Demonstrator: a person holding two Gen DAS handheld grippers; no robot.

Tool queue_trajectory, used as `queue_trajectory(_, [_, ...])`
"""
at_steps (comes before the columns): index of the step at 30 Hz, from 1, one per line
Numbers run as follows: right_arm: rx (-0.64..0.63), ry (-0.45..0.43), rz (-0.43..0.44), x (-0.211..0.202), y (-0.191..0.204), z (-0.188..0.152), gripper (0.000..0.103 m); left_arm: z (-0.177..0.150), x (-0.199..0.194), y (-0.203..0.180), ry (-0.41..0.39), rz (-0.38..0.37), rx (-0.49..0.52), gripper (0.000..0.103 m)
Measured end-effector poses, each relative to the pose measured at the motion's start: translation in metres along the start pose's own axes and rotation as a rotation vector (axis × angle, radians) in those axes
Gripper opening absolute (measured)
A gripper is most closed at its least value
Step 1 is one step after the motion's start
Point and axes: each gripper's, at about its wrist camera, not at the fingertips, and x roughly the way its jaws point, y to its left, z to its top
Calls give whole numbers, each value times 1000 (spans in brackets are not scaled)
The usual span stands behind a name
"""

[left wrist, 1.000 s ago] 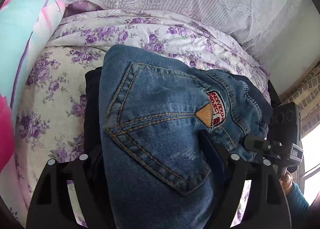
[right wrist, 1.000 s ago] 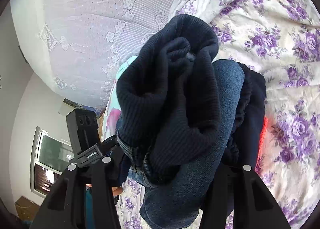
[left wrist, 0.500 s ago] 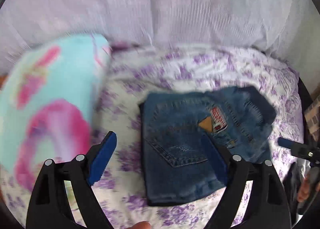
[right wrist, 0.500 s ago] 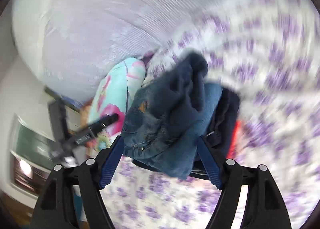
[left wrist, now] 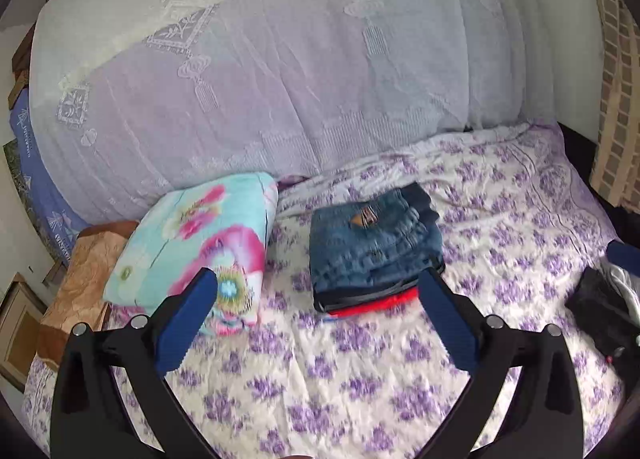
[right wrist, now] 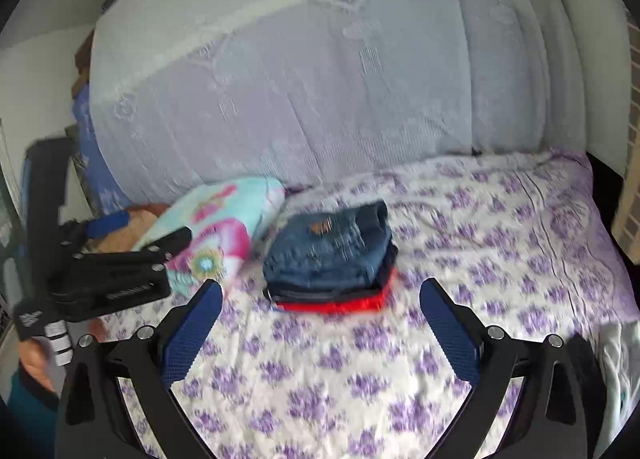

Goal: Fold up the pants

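The folded blue jeans [left wrist: 372, 243] lie on top of a small stack on the floral bed sheet [left wrist: 360, 379], over a dark garment and a red one [left wrist: 376, 301]. The right wrist view shows the same jeans [right wrist: 332, 247] and the red layer [right wrist: 332, 305]. My left gripper [left wrist: 316, 287] hovers well back from the stack, its jaws opening with nothing between them. My right gripper [right wrist: 320, 291] is likewise drawn back, jaws opening and empty. The left gripper [right wrist: 116, 271] also shows at the left of the right wrist view, held by a hand.
A turquoise and pink flowered pillow [left wrist: 200, 251] lies just left of the stack. Behind both rises a tall heap under a white lace cover [left wrist: 280, 79]. A brick-patterned wall [left wrist: 616, 99] borders the right. Bare sheet stretches in front and to the right.
Both grippers have let go of the jeans and pulled back and up. The jeans now rest flat on the stack, and both pairs of jaws stand wider.
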Motion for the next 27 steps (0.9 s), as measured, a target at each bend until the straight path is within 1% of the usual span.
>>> queue_trajectory(2, [5, 32, -20, -10, 3, -28, 100, -25, -20, -8, 24, 11, -10, 98])
queue_trajectory(5, [27, 118, 9, -17, 7, -56, 100, -51, -46, -18, 54, 40, -10, 98])
queue_trajectory(8, [61, 161, 64, -30, 8, -64, 100, -64, -72, -21, 37, 67, -17, 98])
queue_trajectory(10, [67, 144, 115, -39, 11, -69, 100, -66, -88, -23, 14, 81, -24, 98])
queue_trajectory(11, [60, 123, 120, -46, 13, -69, 100, -66, -94, -23, 4, 83, -28, 98])
queue_trajectory(14, [-1, 78, 77, -61, 21, -68, 100, -65, -109, -24, -17, 95, -45, 98])
queue_trajectory(16, [-25, 65, 74, -68, 24, -69, 100, -63, -113, -25, -23, 93, -58, 98])
queue_trajectory(20, [-32, 58, 80, -73, 22, -73, 100, -62, -115, -33, -23, 93, -63, 98])
queue_trajectory(23, [-39, 55, 69, -74, 22, -73, 100, -61, -113, -38, -17, 86, -61, 98])
queue_trajectory(27, [-20, 66, 73, -74, 16, -74, 100, -61, -108, -44, -16, 57, -65, 98])
